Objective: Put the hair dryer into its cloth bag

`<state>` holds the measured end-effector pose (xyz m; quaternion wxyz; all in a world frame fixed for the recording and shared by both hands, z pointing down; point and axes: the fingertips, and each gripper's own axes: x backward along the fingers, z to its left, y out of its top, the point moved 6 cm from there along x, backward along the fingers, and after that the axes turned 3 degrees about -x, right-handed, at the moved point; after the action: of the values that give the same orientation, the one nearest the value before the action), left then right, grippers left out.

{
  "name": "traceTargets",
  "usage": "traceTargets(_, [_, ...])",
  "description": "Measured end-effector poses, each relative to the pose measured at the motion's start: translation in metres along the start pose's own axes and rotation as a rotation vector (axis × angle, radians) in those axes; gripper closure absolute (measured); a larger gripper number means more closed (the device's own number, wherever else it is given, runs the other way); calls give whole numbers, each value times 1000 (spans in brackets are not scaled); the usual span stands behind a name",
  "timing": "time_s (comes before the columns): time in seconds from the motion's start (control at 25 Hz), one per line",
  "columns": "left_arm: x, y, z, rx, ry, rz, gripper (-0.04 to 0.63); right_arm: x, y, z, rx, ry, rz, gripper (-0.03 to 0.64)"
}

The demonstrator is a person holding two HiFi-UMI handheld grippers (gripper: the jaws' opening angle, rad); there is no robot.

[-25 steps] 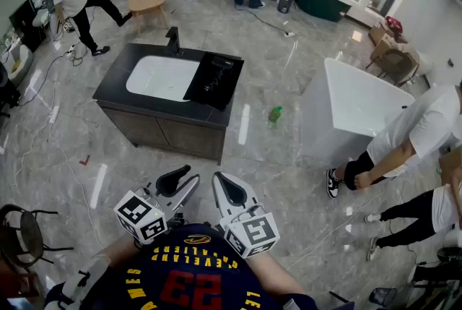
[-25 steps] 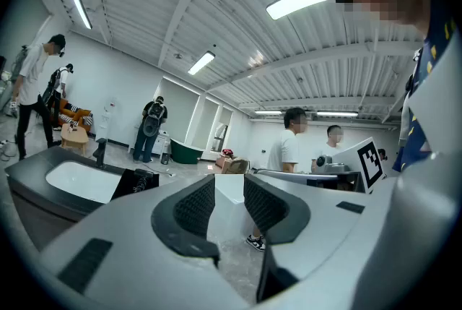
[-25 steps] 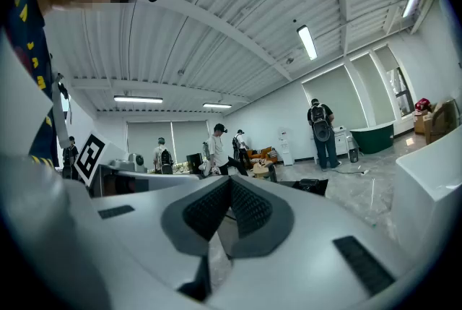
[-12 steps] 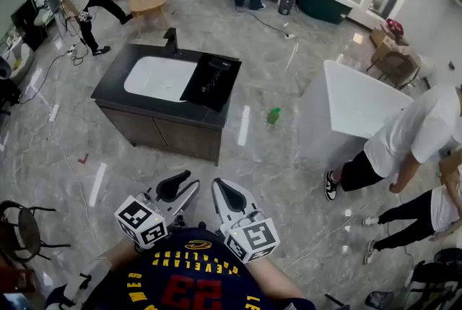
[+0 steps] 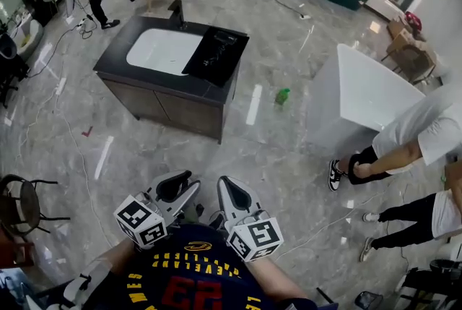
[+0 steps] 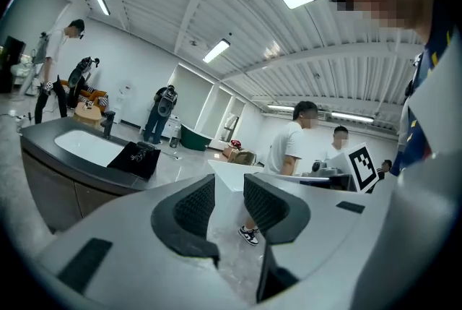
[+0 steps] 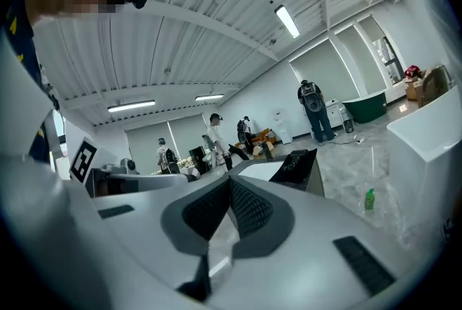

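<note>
Black flat cloth bag (image 5: pixel 228 77) lies spread on one end of a dark-topped cabinet counter (image 5: pixel 115 69), well ahead of both grippers and a little to their left. The small dark shape on top of it (image 5: pixel 216 57) is probably the hair dryer, but it is too small to confirm. A white sink basin (image 5: pixel 162 52) sits just beside the bag, on the side further to the grippers' left. Judgement: the bag is laid flat at the open end so both tools can reach it from the floor side. Left gripper (image 5: pixel 179 183) and right gripper (image 5: pixel 229 190) are held side by side close to the person's chest, pointing forward, with grey marble floor (image 5: pixel 260 149) between them and the counter. This reads as an approach posture, with nothing yet in reach. Left jaws stand partly apart and only floor shows through the gap. Right jaws meet at the tips and are empty, so they must open before any grasp.
</note>
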<state>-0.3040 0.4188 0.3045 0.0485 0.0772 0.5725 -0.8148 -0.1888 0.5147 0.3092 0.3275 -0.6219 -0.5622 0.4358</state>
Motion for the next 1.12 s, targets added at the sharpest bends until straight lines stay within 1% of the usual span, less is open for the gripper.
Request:
traceTargets(0.12, [-7, 3, 2, -38, 1, 25, 468, -14, -3, -2, -20, 37, 17, 609])
traceTargets(0.2, [-11, 3, 12, -33, 11, 32, 468, -24, -4, -6, -34, 41, 28, 609])
traceTargets(0.32, [-24, 4, 29, -11, 7, 39, 468, -37, -1, -19, -37, 18, 33, 609])
traceTargets(0.4, [-38, 7, 40, -8, -17, 47, 468, -47, 2, -31, -35, -11, 34, 609])
traceTargets(0.56, [-73, 23, 66, -16, -98, 51, 468, -72, 17, -55, -38, -79, 29, 609])
traceTargets(0.72, [-108, 47, 108, -9, -160, 42, 468, -112, 39, -78, -22, -141, 26, 609])
traceTargets(0.92, [-140, 75, 152, -12, -228, 47, 468, -164, 60, -94, -8, -177, 39, 609])
traceTargets(1.12, [-160, 88, 199, 37, -275, 50, 468, -207, 73, -106, -17, -219, 54, 609])
